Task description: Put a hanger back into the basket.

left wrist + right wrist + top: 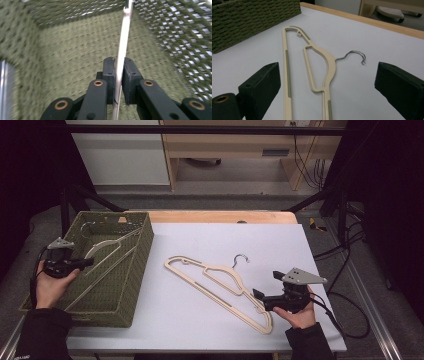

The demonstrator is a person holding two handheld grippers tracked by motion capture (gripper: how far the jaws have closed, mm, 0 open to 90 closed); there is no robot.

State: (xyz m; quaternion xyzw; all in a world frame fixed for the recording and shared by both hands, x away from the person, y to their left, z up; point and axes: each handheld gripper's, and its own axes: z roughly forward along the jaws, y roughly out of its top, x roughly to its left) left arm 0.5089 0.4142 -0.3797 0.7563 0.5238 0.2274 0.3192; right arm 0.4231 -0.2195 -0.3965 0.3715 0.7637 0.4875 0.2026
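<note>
Hangers were the things in hand: one cream hanger in the basket (107,247) rested inside the green woven basket (142,257) at the left of the table, propped at a slant with its metal hook toward the far wall, and a second cream hanger on the table (222,287) lay flat on the white table top (200,245), just beside the basket's right wall, its wire hook pointing toward the far side of the table. The left gripper (82,263) reached in over the basket's left rim, held level in the person's left hand (50,285). In the left gripper view its two black jaws stood almost together around a thin cream bar of the hanger in the basket (122,50), which ran up between them; one pad lay against the bar while a slight gap showed at the other, so I could not tell whether the bar was truly pinched. The basket's weave behind looked blurred. The right gripper (260,290) hovered low near the near end of the hanger on the table, carried in the person's right hand (300,315). In the right gripper view its jaws stood wide apart, holding nothing, with the hanger on the table (322,62) lying ahead between them and the basket (249,20) beyond at the upper left
</note>
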